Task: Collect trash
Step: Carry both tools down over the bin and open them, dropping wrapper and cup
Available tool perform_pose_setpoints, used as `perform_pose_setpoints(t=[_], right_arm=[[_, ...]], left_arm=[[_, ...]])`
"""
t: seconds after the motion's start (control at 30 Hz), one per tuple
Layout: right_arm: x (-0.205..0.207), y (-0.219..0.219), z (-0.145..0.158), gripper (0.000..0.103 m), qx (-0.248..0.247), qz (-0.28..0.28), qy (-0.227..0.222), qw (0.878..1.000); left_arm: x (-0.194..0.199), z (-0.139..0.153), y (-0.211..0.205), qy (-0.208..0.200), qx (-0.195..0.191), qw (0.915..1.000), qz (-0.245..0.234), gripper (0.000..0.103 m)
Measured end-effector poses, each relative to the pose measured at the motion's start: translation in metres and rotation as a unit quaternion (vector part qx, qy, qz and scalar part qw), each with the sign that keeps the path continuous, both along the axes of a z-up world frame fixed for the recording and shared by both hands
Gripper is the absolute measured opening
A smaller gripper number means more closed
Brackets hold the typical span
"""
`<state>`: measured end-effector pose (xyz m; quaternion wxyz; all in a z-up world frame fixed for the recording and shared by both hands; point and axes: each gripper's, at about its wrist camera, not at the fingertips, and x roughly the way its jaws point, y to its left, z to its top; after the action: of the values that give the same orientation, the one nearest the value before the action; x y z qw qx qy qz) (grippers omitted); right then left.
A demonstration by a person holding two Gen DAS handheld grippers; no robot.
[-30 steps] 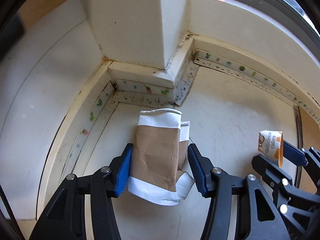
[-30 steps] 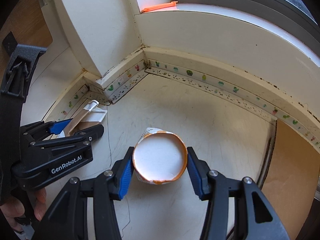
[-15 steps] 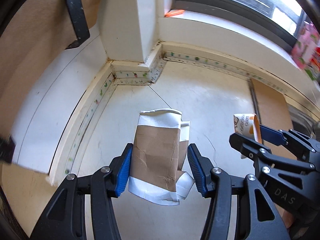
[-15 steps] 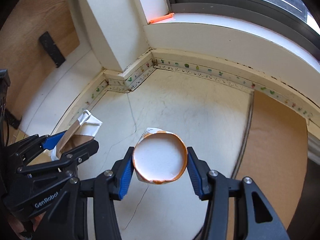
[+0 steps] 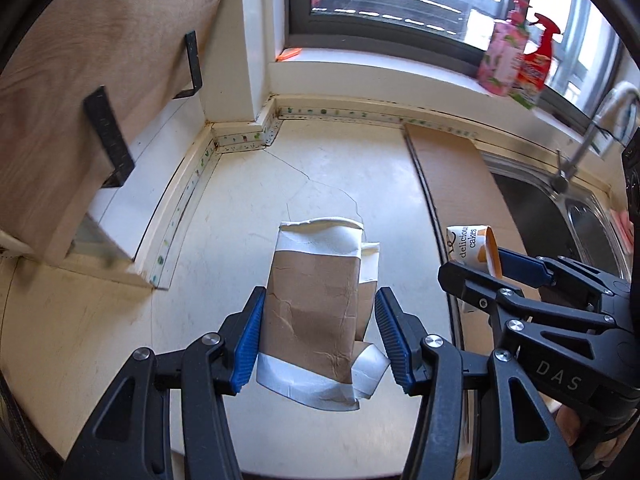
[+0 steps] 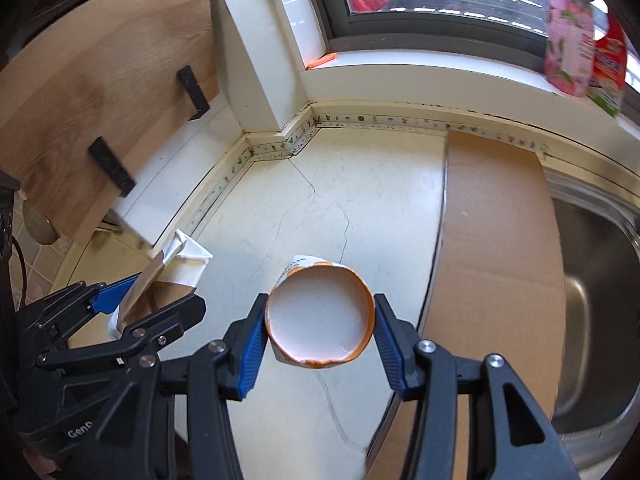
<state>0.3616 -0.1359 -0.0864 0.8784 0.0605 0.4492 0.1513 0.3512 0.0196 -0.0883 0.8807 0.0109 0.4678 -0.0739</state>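
Left gripper (image 5: 318, 334): closed on a crushed cup (image 5: 316, 312), its blue pads (image 5: 249, 340) pressed against the cup's brown sleeve on both sides; the cup hangs clear above the counter.
Crushed cup: flattened, white with a brown band, torn rim pointing away from the gripper; in the right wrist view it shows at lower left (image 6: 168, 276), caught in the left tool.
Right gripper (image 6: 320, 320): clamped on a cake cup (image 6: 320, 316), pads touching its orange rim left and right.
Cake cup: small, white inside, orange-edged, mouth facing the camera; from the left view (image 5: 472, 246) its side reads "delicious cakes". It is held above the counter, near the seam with the board.
Counter (image 5: 224, 216): pale, cracked, running into a corner with patterned trim.
Board (image 6: 496, 240): brown, lying flat to the right of the counter, beside the sink (image 6: 592, 288).
Sill: two spray bottles (image 5: 516, 56) stand by the window, pink and red.
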Motion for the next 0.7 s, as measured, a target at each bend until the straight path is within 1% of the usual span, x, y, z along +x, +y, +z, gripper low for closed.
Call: perform_pose_setpoints(t=[0.2,0.4,0.57,0.7], right_arm=[[-0.075,0.011,0.016,0.05,0.001,-0.031,-0.018,0.999],[-0.144,0.019,0.02,0.05,0.001,-0.062,-0.021,0.998],[-0.197,0.029,0.02,0.05,-0.002,-0.077,-0.021,0.997],[-0.231,0.036,0.021,0.05,-0.008,-0.083,-0.018,0.996]], left_arm=[[-0.067,0.011,0.011,-0.013,-0.01,0.9993,-0.032,0.053],[-0.132,0.016,0.021,-0.02,-0.017,0.9973,-0.069,0.053],[-0.177,0.015,0.021,-0.022,-0.026,0.9951,-0.093,0.053],[-0.203,0.01,0.021,-0.018,-0.032,0.9937,-0.106,0.053]])
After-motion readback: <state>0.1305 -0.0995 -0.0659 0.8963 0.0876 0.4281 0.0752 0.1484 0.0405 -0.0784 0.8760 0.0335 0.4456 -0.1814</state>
